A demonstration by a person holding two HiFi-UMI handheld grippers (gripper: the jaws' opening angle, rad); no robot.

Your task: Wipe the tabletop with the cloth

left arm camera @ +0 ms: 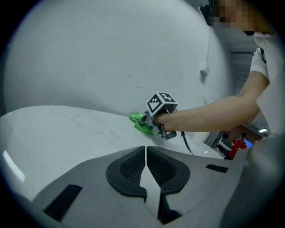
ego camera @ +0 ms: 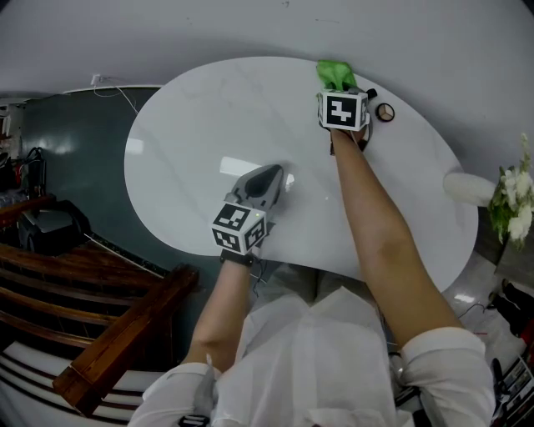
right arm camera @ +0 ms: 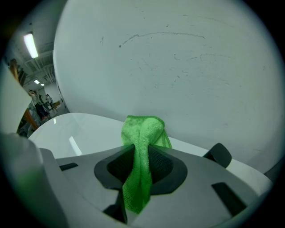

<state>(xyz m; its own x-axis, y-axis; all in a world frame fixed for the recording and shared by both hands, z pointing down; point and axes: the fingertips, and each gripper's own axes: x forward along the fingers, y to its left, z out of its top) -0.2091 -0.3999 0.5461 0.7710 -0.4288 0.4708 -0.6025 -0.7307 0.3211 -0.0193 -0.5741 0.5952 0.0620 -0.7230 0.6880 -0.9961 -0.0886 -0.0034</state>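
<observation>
White shirt sleeves [ego camera: 317,359] fill the bottom of the head view, and both bare forearms reach out over the tabletop [ego camera: 192,133].

At far left, dark wooden rails [ego camera: 125,325] stand beside the table on a dark teal floor [ego camera: 67,150]. A thin white cable [ego camera: 117,90] runs along the foot of the wall there.

Next comes the left gripper [ego camera: 269,177], low over the near half of the table. Its jaws are pressed together with nothing between them, as its own view shows. A bright glare patch lies on the surface just left of it.

Further right and farther out, the right gripper [ego camera: 340,90] is clamped on the green cloth [right arm camera: 141,133]. A strip of the fabric runs down between the pads. The bunched end pokes past the jaw tips at the far rim of the table, close to the wall, and in the left gripper view it seems to touch the surface. Just right of this gripper a small dark ring-shaped thing [ego camera: 385,112] lies on the table.

At the right rim sits a white rounded thing [ego camera: 467,188], with white flowers [ego camera: 513,200] beside it.

The tabletop is a glossy white oval with faint marbling. Behind it rises a plain white wall [ego camera: 250,25] with light scuffs. Ceiling strip lights and distant people show at the left edge of the right gripper view.
</observation>
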